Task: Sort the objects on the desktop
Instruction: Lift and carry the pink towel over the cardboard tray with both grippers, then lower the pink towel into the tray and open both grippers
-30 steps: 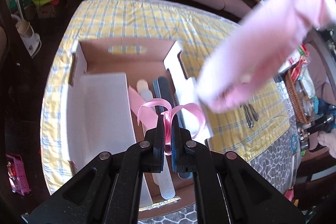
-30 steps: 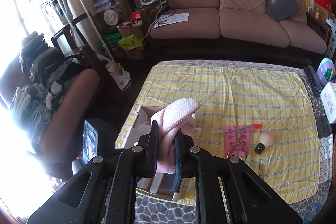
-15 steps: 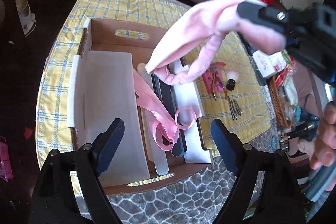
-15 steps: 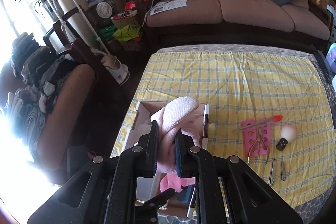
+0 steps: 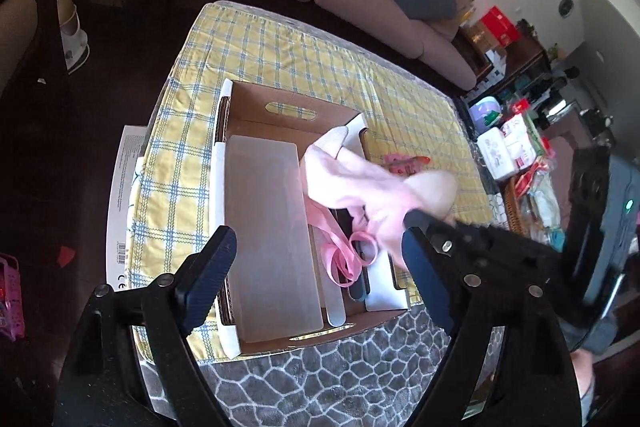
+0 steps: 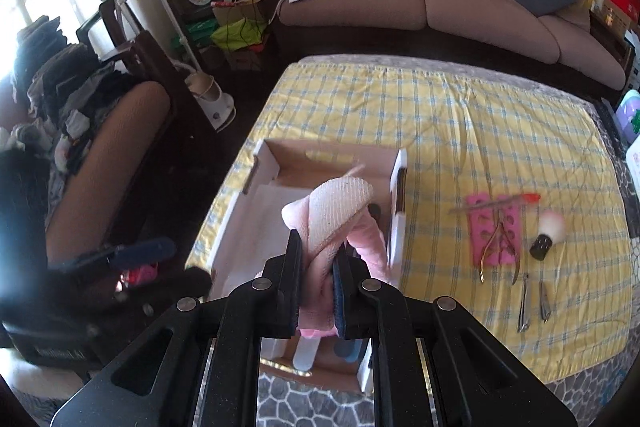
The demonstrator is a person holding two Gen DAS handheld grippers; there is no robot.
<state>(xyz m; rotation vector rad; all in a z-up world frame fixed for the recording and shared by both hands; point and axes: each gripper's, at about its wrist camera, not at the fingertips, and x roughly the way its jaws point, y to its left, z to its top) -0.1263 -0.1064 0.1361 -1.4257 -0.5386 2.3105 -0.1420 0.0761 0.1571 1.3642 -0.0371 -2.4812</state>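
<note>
A soft, light pink mitt (image 6: 340,203) was held pinched in the right gripper (image 6: 316,291) above the cardboard box (image 6: 332,155) at the frame's centre; being limp, it was judged likely to droop and snag the box wall. The left gripper (image 5: 316,267) was seen with jaws wide and empty over a pink ribbon (image 5: 344,259). At right, a toe separator (image 6: 496,227), nippers (image 6: 500,247) and brush (image 6: 548,231) were left on the checked cloth (image 6: 460,131).

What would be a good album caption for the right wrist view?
Right gripper clamps a pink cloth above the cardboard box; manicure tools wait on the yellow checked tablecloth.
</note>
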